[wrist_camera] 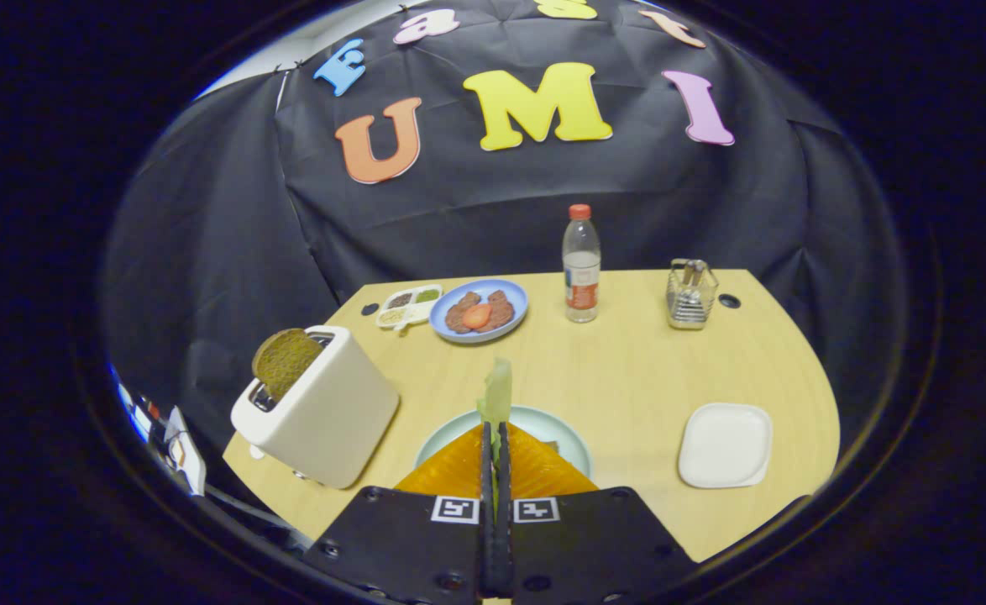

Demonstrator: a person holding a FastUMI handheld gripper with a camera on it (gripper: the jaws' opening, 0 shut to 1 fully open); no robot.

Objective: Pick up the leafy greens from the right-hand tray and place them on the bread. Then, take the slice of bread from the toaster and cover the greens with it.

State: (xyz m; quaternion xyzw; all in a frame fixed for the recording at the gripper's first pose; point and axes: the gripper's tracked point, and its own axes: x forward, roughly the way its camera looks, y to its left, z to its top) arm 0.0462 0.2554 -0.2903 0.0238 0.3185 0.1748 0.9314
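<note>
your gripper (495, 437) is clamped on the lettuce leaf (497, 393), holding it upright over the pale green plate (556, 424) so it can drop onto the bread there.

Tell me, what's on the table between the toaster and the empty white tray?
The pale green plate, in the gripper view. The fingers, shut on the leafy greens, hang over it, between toaster and white tray.

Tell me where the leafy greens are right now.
In the gripper view, the leafy greens are pinched between the shut fingers of the hand-held gripper, sticking up above the pale green plate, right of the toaster.
</note>
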